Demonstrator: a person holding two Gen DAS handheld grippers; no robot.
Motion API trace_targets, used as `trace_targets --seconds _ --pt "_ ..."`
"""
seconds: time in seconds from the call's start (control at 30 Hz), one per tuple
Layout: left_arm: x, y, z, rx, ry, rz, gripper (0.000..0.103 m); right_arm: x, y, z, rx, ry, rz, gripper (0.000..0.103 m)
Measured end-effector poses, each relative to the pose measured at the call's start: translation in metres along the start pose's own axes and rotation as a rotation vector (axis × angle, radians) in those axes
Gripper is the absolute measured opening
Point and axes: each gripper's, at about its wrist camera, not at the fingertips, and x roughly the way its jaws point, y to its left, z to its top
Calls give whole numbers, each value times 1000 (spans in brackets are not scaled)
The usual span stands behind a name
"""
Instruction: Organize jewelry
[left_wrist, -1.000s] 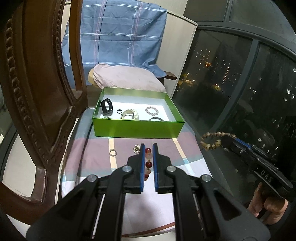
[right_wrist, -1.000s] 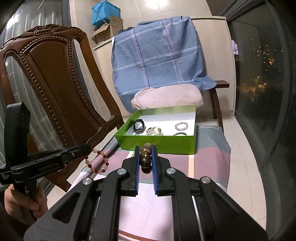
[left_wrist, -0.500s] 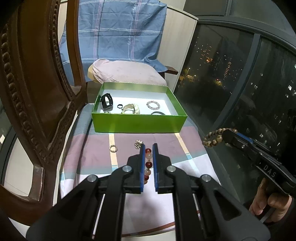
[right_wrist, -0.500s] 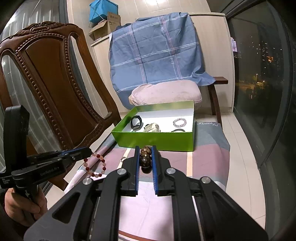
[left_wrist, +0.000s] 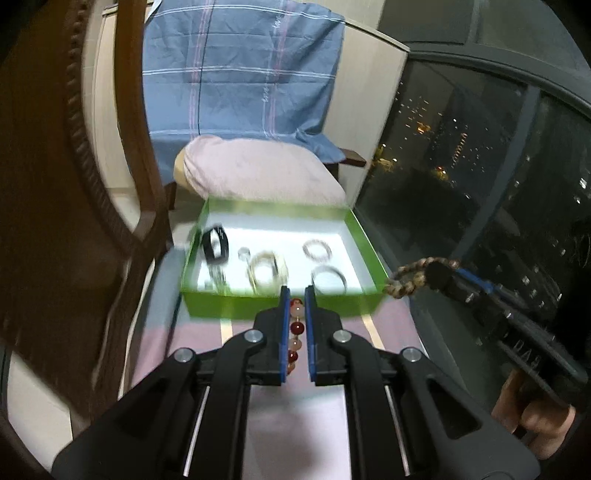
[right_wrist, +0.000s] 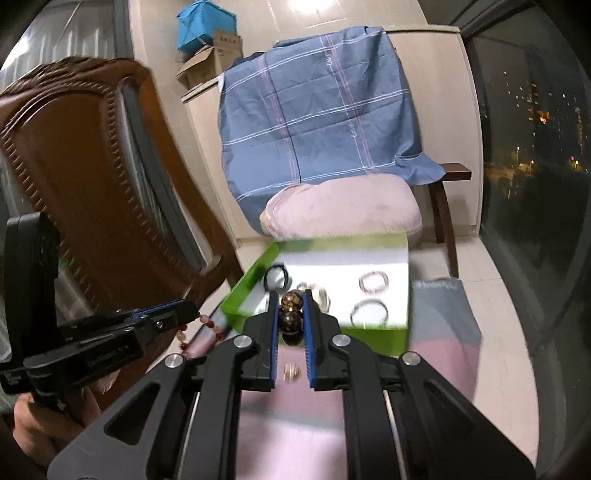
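My left gripper (left_wrist: 296, 295) is shut on a red and pink bead bracelet (left_wrist: 296, 328), just short of the near wall of the green box (left_wrist: 280, 308). My right gripper (right_wrist: 290, 297) is shut on a brown bead bracelet (right_wrist: 290, 310); it also shows in the left wrist view (left_wrist: 410, 278), by the box's right corner. The box holds a black band (left_wrist: 214, 243), a small ring (left_wrist: 243, 253), a pale bangle (left_wrist: 266, 271), a bead bracelet (left_wrist: 317, 250) and a dark bangle (left_wrist: 328, 277). A small ring (right_wrist: 291, 370) lies on the cloth.
The box stands on a pink and grey striped cloth (left_wrist: 295, 413). A carved wooden chair back (right_wrist: 85, 192) rises at the left. A pink cushion (right_wrist: 343, 210) and a blue checked cloth (right_wrist: 317, 122) are behind the box. A dark window (left_wrist: 480, 177) runs along the right.
Both grippers have moved forward toward the green box with their bracelets still held. The box looks larger and closer in both views.
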Motion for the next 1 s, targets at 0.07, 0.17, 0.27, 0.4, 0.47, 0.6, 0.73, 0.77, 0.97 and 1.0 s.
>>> trace_targets --seconds 0.07,0.17,0.27,0.4,0.47,0.6,0.73,0.77,0.97,1.0 --pt "23 7 14 -15 7 8 8 31 -6 8 15 30 2 12" --pt "63 21 27 -45 36 43 8 72 -15 11 40 60 -17 12" --pt "99 35 24 -51 78 69 13 107 -24 7 55 112 -23 13" --pt "112 58 10 -104 102 123 73 121 -36 0 66 150 -73 50" --pt "96 61 12 -116 85 116 75 103 -39 5 84 102 -82 53" --pt "36 47 15 -47 -16 124 91 32 -33 18 79 -49 -52 65" --pt "-35 28 -11 8 -107 124 98 -47 -21 5 22 -192 -119 69" --pt "-46 26 -17 5 -121 124 98 -57 -20 1 20 -203 -133 71" --pt "-82 10 -63 3 -126 151 99 -76 -15 -39 -20 -74 -217 77" --pt "-82 9 -68 -3 -116 151 99 -76 -15 -45 -10 -45 -214 77"
